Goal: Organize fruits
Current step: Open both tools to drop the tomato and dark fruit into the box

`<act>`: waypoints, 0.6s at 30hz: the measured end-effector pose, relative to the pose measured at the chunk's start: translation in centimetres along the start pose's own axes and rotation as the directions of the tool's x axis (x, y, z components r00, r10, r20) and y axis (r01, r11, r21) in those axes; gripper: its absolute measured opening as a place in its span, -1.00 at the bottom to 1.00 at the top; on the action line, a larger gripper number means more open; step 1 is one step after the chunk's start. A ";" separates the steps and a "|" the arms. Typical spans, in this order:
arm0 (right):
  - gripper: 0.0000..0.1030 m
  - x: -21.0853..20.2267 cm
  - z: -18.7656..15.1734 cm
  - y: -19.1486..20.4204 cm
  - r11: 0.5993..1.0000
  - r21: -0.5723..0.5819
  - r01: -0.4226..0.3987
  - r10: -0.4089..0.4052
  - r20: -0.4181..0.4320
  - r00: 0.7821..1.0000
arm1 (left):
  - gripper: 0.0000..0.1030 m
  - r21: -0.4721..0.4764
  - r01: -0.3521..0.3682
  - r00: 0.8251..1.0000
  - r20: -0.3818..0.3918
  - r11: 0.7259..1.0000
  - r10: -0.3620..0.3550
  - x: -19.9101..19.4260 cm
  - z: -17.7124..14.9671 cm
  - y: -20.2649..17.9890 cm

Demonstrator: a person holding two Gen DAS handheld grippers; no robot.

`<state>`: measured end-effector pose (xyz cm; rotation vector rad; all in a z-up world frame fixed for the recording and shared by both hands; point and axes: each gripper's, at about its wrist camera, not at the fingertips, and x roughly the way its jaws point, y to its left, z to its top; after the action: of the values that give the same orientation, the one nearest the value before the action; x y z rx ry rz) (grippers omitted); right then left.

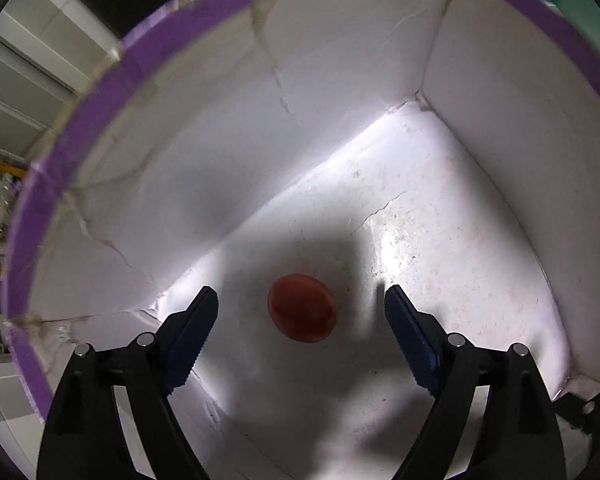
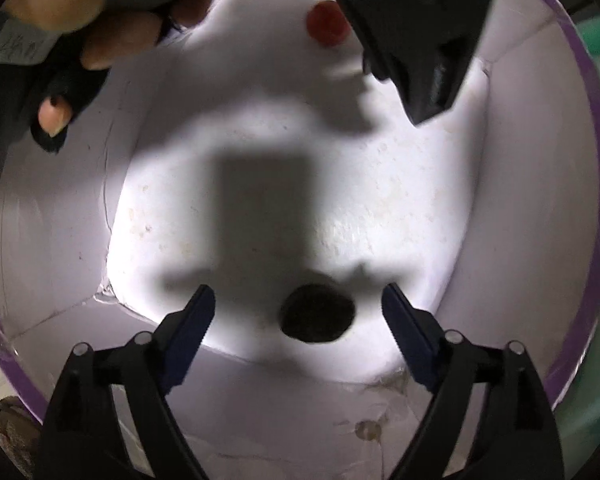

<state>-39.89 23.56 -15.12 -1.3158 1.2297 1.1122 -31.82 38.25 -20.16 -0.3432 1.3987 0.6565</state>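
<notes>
A white box with a purple rim (image 1: 80, 120) fills both views. A small red round fruit (image 1: 302, 308) lies on its floor, between the open fingers of my left gripper (image 1: 300, 300), which do not touch it. In the right wrist view a dark round fruit (image 2: 318, 313) lies on the box floor between the open fingers of my right gripper (image 2: 298, 296), also untouched. The red fruit (image 2: 326, 24) shows at the far side there, beside the left gripper's black body (image 2: 416, 36) and the person's gloved hand (image 2: 68, 40).
The box walls (image 1: 480, 128) rise close on all sides, cracked and taped at the corners. Green surface (image 2: 596, 32) lies outside the rim at right. Cabinets (image 1: 28, 64) show beyond the box at left.
</notes>
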 end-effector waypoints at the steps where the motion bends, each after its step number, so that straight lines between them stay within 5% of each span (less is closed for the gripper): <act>1: 0.67 -0.1 -0.4 -0.1 1.000 0.006 -0.006 0.006 -0.006 1.000 | 0.69 -0.001 0.002 1.000 0.010 1.000 -0.002 -0.4 -0.3 -0.1; 6: 0.77 0.3 -3.7 -0.1 0.999 0.024 -0.032 0.033 -0.050 0.998 | 0.71 0.002 0.008 0.998 0.069 1.000 -0.008 -1.9 -1.6 -1.1; 10: 0.77 -3.1 -3.5 -1.0 0.997 0.061 -0.043 0.037 0.084 0.996 | 0.71 -0.036 0.048 0.972 0.233 0.998 -0.038 -6.2 -2.4 -1.0; 13: 0.77 -8.4 -5.1 -1.6 0.994 0.065 -0.088 0.069 0.249 0.966 | 0.71 -0.126 0.113 0.903 0.426 0.986 -0.049 -12.7 -3.0 0.4; 15: 0.77 -12.7 -7.4 -3.0 0.990 0.060 -0.127 0.095 0.377 0.921 | 0.72 -0.182 0.161 0.822 0.569 0.970 -0.029 -18.1 -3.8 1.6; 17: 0.77 -18.4 -9.8 -4.3 0.988 0.066 -0.138 0.081 0.538 0.839 | 0.72 -0.193 0.183 0.754 0.657 0.964 -0.012 -22.6 -4.1 2.0; 18: 0.77 -21.3 -11.9 -5.8 0.987 0.076 -0.139 0.064 0.608 0.791 | 0.72 -0.179 0.193 0.705 0.709 0.965 -0.009 -25.9 -4.2 1.6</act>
<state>-35.53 13.92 7.56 -0.7093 0.8652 1.3774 -37.06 31.24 4.64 -0.3094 0.5501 0.7623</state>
